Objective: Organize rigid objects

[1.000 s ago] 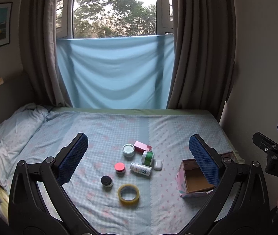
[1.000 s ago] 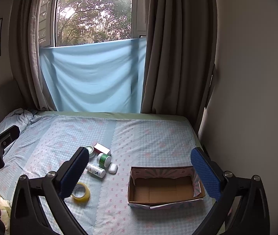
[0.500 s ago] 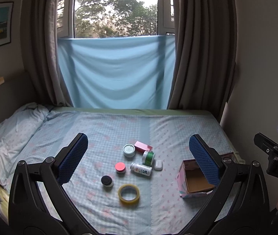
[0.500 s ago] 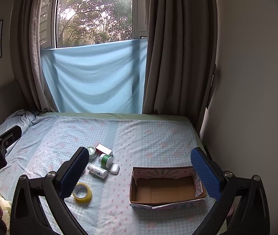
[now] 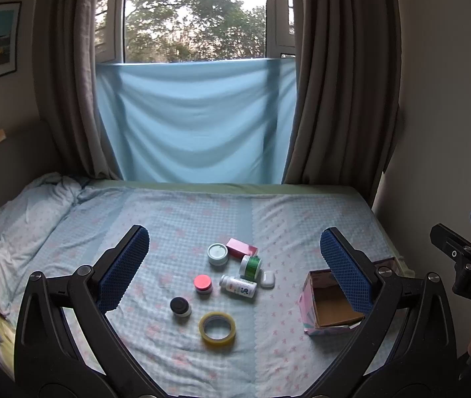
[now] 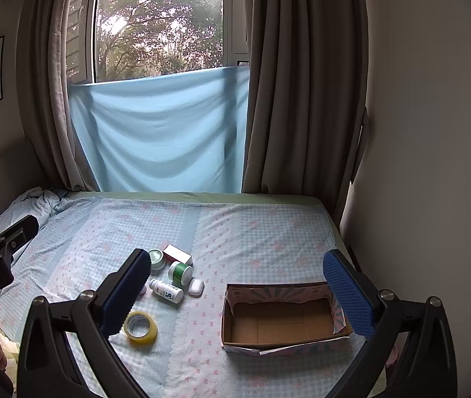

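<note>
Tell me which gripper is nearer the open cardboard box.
Right. The right gripper hangs open almost directly before the cardboard box; the left gripper, also open, faces the cluster of small items, with the box off to its right.

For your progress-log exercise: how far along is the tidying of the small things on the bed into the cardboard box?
Done: nothing; the cardboard box is empty. In hand: nothing; left tool and right tool hover open. Left: everything, including the tape roll, white bottle, green-capped jar, pink box, pink-lidded jar, black-lidded jar, tin and white case.
</note>
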`<move>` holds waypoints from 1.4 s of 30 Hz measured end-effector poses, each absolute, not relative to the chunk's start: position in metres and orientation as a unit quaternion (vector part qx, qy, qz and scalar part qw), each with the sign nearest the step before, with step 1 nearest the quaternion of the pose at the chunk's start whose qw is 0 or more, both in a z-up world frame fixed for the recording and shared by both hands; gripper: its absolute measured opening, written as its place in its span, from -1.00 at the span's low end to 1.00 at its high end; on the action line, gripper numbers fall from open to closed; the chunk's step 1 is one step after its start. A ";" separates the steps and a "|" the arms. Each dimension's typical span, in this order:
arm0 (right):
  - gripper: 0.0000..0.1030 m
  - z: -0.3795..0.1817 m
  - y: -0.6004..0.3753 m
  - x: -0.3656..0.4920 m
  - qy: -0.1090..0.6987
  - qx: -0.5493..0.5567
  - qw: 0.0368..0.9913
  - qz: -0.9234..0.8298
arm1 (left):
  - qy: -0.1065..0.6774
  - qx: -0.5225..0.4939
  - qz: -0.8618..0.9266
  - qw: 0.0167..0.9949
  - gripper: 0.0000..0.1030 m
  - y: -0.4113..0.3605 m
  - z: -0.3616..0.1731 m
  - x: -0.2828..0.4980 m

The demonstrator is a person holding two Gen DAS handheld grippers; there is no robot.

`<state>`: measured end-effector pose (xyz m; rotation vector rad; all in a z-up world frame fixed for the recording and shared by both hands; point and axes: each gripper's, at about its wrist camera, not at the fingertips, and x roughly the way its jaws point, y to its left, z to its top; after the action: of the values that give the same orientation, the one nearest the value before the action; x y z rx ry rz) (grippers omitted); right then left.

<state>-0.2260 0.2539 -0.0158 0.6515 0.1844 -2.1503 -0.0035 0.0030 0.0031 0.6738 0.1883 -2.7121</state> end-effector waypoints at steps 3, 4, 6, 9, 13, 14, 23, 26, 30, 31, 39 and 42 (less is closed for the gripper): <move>1.00 -0.015 0.254 -0.226 0.074 0.261 0.429 -0.862 | 0.067 0.238 -0.953 0.177 0.99 0.002 0.003 -0.005; 1.00 -0.015 0.253 -0.226 0.074 0.260 0.430 -0.862 | 0.068 0.239 -0.952 0.178 0.99 0.002 0.002 -0.005; 1.00 -0.015 0.253 -0.226 0.075 0.259 0.430 -0.862 | 0.069 0.239 -0.951 0.182 0.99 0.002 0.001 -0.005; 1.00 -0.015 0.253 -0.226 0.074 0.260 0.430 -0.861 | 0.070 0.240 -0.950 0.186 0.99 0.001 0.000 -0.005; 1.00 -0.015 0.253 -0.226 0.074 0.260 0.429 -0.862 | 0.072 0.239 -0.948 0.195 0.99 0.002 -0.001 -0.005; 1.00 -0.015 0.253 -0.226 0.074 0.260 0.429 -0.862 | 0.073 0.239 -0.948 0.197 0.99 0.002 0.000 -0.005; 1.00 -0.015 0.253 -0.226 0.073 0.260 0.429 -0.862 | 0.079 0.237 -0.944 0.216 0.99 0.001 -0.001 -0.004; 1.00 -0.015 0.253 -0.226 0.073 0.260 0.429 -0.862 | 0.080 0.236 -0.943 0.221 0.99 0.000 -0.002 -0.003; 1.00 -0.015 0.253 -0.226 0.073 0.260 0.430 -0.862 | 0.083 0.236 -0.941 0.228 0.99 0.000 -0.002 -0.003; 1.00 -0.015 0.253 -0.226 0.073 0.260 0.430 -0.862 | 0.084 0.235 -0.941 0.230 0.99 0.000 -0.003 -0.002; 1.00 -0.017 0.253 -0.223 0.073 0.264 0.429 -0.860 | 0.098 0.238 -0.932 0.254 0.99 -0.007 -0.009 0.006; 1.00 -0.019 0.250 -0.226 0.079 0.274 0.435 -0.854 | 0.118 0.251 -0.922 0.271 0.99 -0.019 -0.015 0.010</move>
<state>-0.2256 0.2499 -0.0193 0.6812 0.1960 -2.1261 0.0102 -0.0195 -0.0151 0.6747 0.3187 -2.4825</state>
